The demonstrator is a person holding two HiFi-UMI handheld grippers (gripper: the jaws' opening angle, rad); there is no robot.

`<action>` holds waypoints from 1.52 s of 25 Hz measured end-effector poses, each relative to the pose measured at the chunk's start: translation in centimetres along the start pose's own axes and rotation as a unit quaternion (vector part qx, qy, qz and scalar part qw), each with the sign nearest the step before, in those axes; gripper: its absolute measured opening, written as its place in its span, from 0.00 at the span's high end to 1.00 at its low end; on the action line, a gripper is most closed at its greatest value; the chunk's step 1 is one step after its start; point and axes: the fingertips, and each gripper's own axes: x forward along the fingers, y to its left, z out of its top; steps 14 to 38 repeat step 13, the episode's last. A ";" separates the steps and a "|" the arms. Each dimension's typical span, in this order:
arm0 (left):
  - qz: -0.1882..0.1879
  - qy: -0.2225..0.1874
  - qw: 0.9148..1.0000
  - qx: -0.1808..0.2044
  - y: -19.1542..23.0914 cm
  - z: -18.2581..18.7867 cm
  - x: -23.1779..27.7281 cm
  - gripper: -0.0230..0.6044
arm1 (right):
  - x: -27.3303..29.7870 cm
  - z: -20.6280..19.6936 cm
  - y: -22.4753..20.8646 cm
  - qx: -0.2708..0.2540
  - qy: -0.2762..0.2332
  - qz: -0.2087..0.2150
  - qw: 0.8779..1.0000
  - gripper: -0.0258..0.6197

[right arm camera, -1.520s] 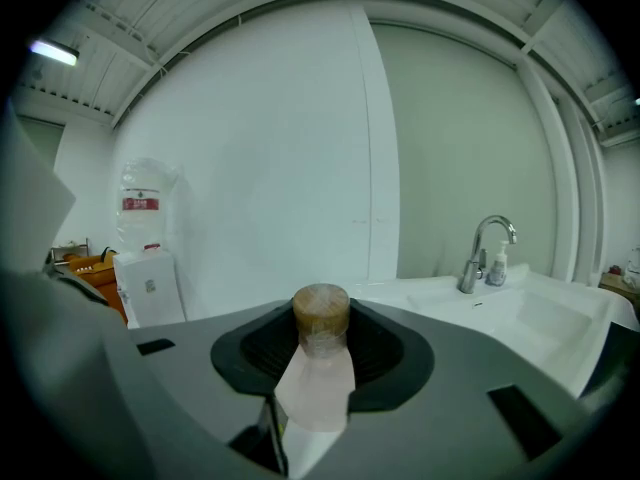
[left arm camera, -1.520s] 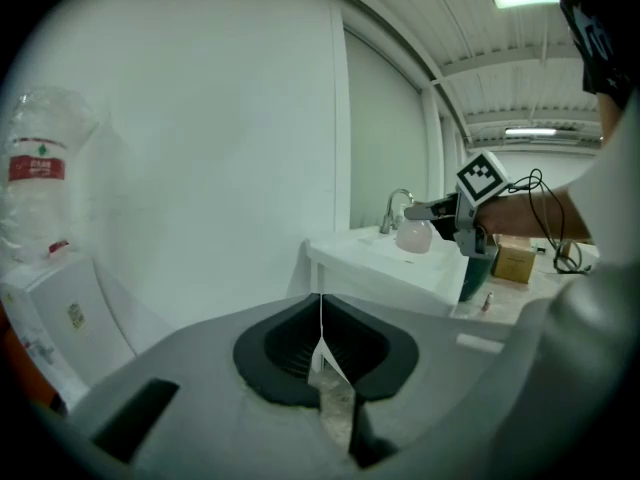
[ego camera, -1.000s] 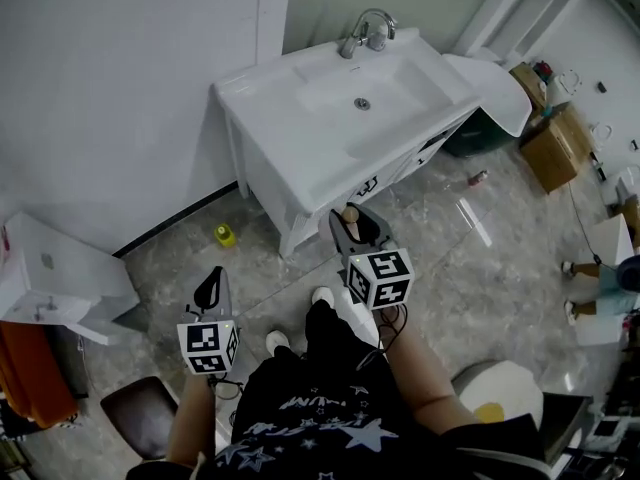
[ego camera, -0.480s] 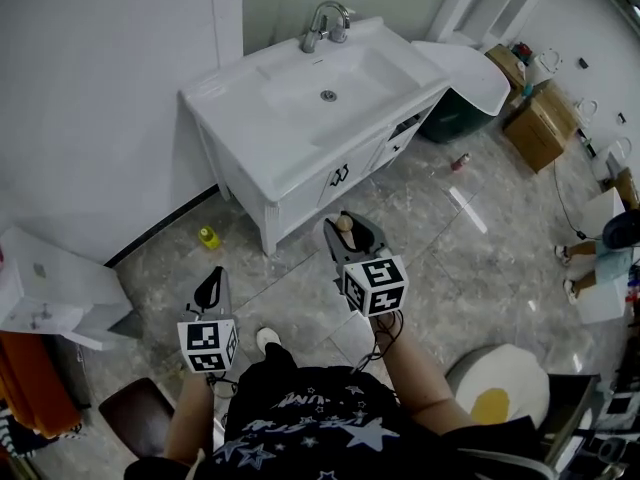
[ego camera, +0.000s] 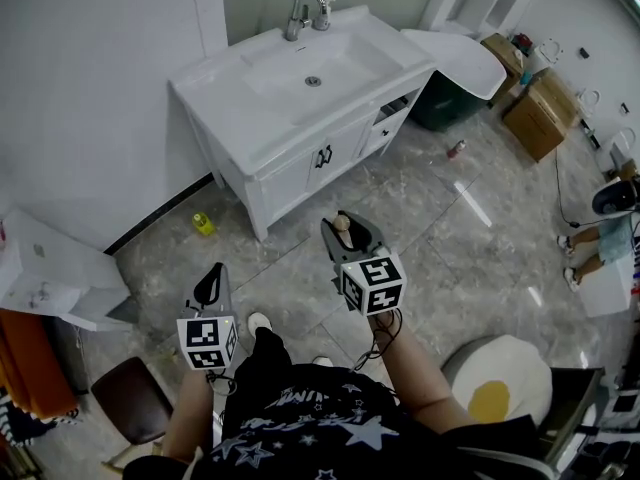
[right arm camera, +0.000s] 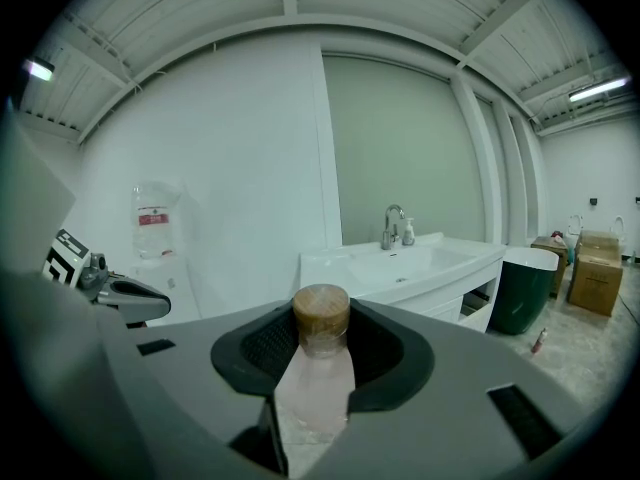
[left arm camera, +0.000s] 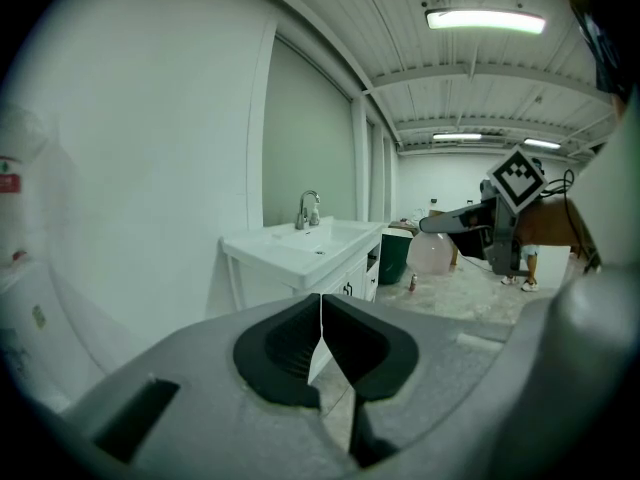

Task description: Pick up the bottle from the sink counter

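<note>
Holding the bottle well off the sink counter, right jaws on the neck

Right gripper (ego camera: 346, 230) first: its jaws stand partly apart and clamp the bottle (right arm camera: 316, 378), dark pads pressed on either side just below the round wood-coloured cap (right arm camera: 321, 315). That is a firm hold, high up on the narrow part. Left gripper (left arm camera: 321, 333) has its jaws brought fully together with nothing between them, and it hangs low at the person's side, well apart from the other.

The bottle looks pale and see-through with a faint pink tint. My read is that it is light, stiff and smooth-walled, so it could slip under a loose squeeze. Glass or plastic? Cannot tell, so treat it as breakable. The neck is the sensible place to take it, since the wider cap sits above the pads as a stop.

Moving outward, the white sink counter (ego camera: 240, 108) stands ahead against the wall, well away from both grippers, with the tap (ego camera: 303, 8) at its back edge. The pick looks done, judging by the open tiled floor between bottle and counter.

Now the views. The right gripper view gives the pads on the neck and a small dispenser (right arm camera: 408, 232) beside the tap. The left gripper view gives the side-on look, a rounded body hanging below the right jaws and fatter than the neck. The head view shows only the cap between the jaws, but it alone sets out how far the person stands from the basin
</note>
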 end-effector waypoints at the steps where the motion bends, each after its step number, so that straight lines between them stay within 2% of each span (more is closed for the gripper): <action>1: 0.002 0.000 1.000 0.001 -0.6 -0.2 -0.6 0.93 | -0.8 -0.2 0.0 0.000 -0.001 0.001 1.000 0.74; 13: 0.012 -0.007 1.000 0.002 -8.4 -2.2 -6.3 0.93 | -10.4 -3.6 -0.6 0.001 -0.006 0.013 1.000 0.74; 38: 0.012 -0.007 1.000 0.002 -8.4 -2.2 -6.3 0.93 | -10.4 -3.6 -0.6 0.001 -0.006 0.013 1.000 0.74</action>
